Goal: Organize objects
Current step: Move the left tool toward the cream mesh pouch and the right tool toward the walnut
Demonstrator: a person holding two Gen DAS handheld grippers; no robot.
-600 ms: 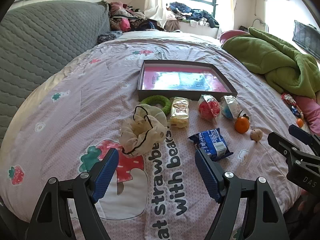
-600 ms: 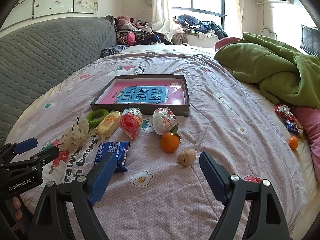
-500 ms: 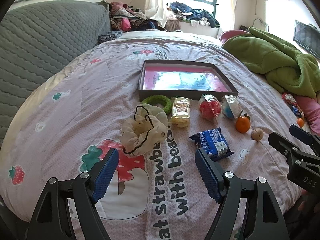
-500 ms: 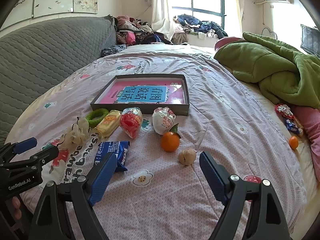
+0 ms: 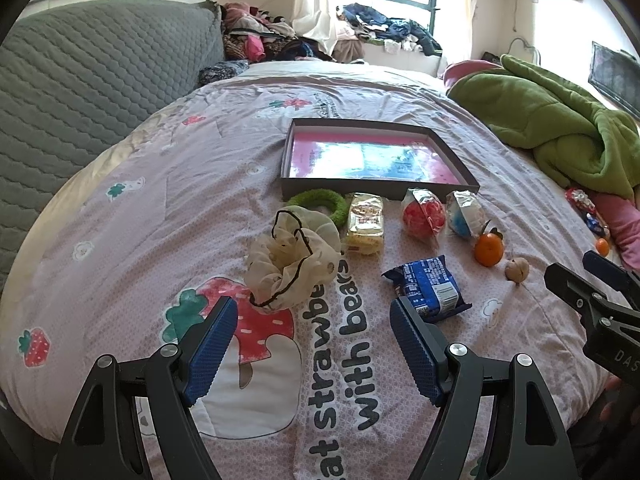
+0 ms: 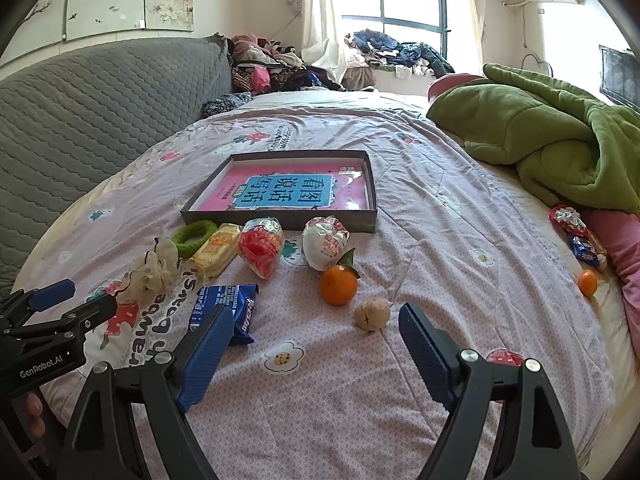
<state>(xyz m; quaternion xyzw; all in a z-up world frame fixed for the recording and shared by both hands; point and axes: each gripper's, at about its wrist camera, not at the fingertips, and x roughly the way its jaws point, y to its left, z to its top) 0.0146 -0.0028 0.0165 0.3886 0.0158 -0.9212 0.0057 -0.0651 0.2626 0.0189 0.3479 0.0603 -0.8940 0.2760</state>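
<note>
A shallow dark box (image 5: pixel 380 191) (image 6: pixel 280 222) with a pink book inside lies on the bed. In front of it sit a green ring (image 5: pixel 320 204) (image 6: pixel 194 236), a cream scrunchie (image 5: pixel 292 256) (image 6: pixel 154 270), a yellow snack pack (image 5: pixel 365 224) (image 6: pixel 218 250), a red wrapped ball (image 5: pixel 424 216) (image 6: pixel 262 250), a white-blue wrapped ball (image 5: pixel 466 216) (image 6: pixel 325 242), an orange (image 5: pixel 489 249) (image 6: pixel 339 284), a walnut (image 5: pixel 517 269) (image 6: pixel 372 314) and a blue biscuit pack (image 5: pixel 428 286) (image 6: pixel 226 306). My left gripper (image 5: pixel 312 344) and right gripper (image 6: pixel 316 348) hover open and hold nothing.
A green blanket (image 6: pixel 560 140) is heaped at the right, with wrapped sweets (image 6: pixel 576 232) and a second orange (image 6: pixel 587 282) near a pink cloth. A grey quilted headboard (image 5: pixel 80 92) rises on the left. Clothes are piled under the window (image 6: pixel 392 52).
</note>
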